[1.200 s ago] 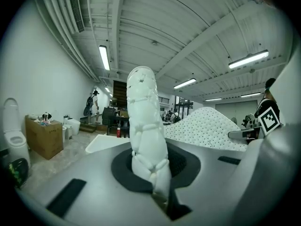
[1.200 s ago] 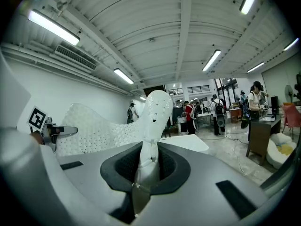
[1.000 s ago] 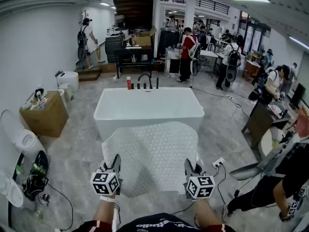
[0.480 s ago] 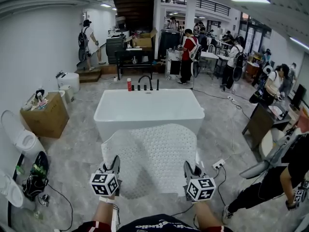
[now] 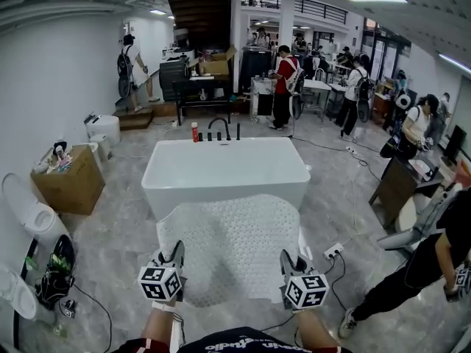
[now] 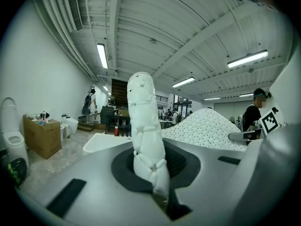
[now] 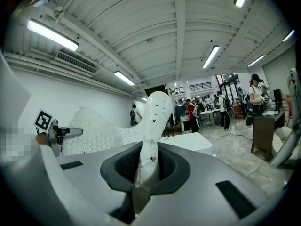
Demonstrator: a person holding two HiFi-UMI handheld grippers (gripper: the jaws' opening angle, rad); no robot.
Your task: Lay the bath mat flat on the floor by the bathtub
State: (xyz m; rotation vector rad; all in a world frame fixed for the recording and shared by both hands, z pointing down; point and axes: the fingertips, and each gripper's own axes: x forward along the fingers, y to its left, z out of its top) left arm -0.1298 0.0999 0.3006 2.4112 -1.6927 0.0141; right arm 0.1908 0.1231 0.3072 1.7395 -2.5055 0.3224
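Left gripper view: the left gripper's [image 6: 157, 194] fingers pinch one bunched near corner of the white bath mat [image 6: 143, 126]. The right gripper [image 7: 141, 182] clamps the other corner. The mat spreads from them above the floor [image 5: 118, 248], toward the bathtub [image 5: 224, 171].

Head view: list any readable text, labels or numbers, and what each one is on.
No text reads clearly.
Dark shirt, bottom edge: white lettering, upside down and cut off, unreadable.
Left marker cube, right marker cube: black-and-white square patterns, no letters.
Red bottle: label too small to read.
Cardboard box: no print legible.
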